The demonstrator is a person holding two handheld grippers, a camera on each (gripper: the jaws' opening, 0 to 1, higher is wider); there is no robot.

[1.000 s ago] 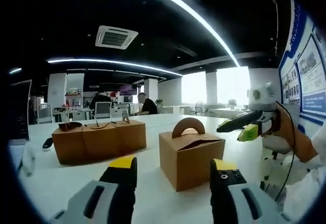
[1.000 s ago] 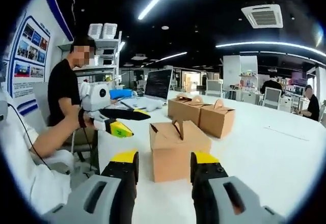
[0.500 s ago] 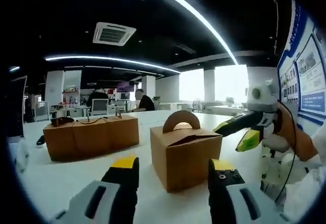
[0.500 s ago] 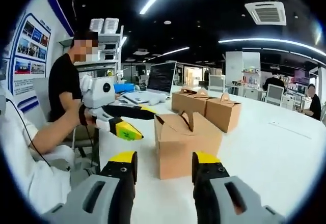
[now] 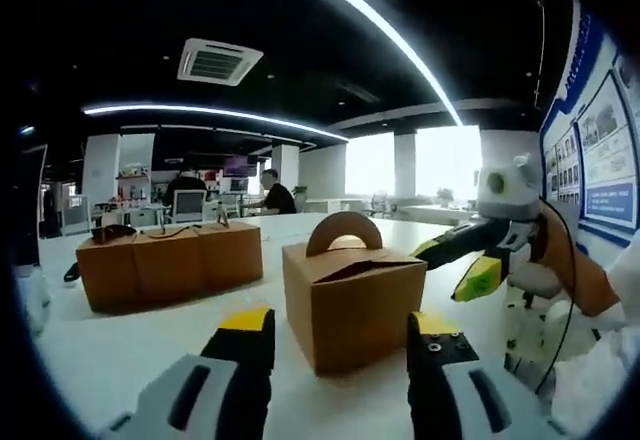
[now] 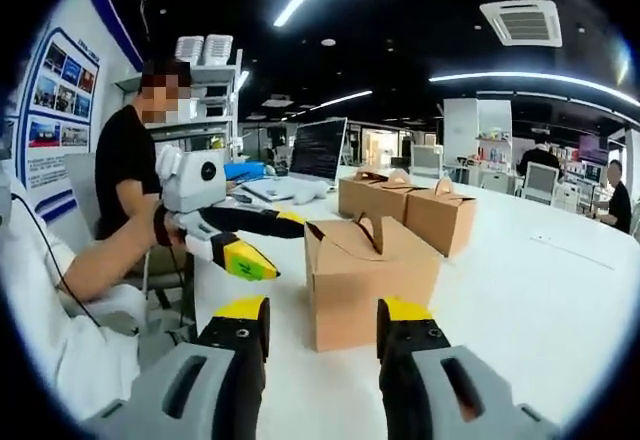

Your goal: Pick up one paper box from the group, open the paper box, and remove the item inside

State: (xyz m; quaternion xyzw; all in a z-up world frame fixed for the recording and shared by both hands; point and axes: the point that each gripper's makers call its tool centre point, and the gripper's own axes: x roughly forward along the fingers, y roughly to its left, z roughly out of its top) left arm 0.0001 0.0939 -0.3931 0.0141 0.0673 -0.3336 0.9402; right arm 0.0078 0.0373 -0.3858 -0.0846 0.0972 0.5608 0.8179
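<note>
A: Where's the paper box (image 5: pixel 352 305)?
B: Alone on the white table (image 5: pixel 120 345), handle up, apart from the box group (image 5: pixel 165 265) farther back.
A: Left hand-held gripper (image 5: pixel 338 332)?
B: Jaws spread, nothing in them, box just ahead.
A: Right hand-held gripper (image 6: pixel 320 322)?
B: Same, parted, box (image 6: pixel 368 280) in front. Left one's tips (image 6: pixel 262 245) come in beside the box.
</note>
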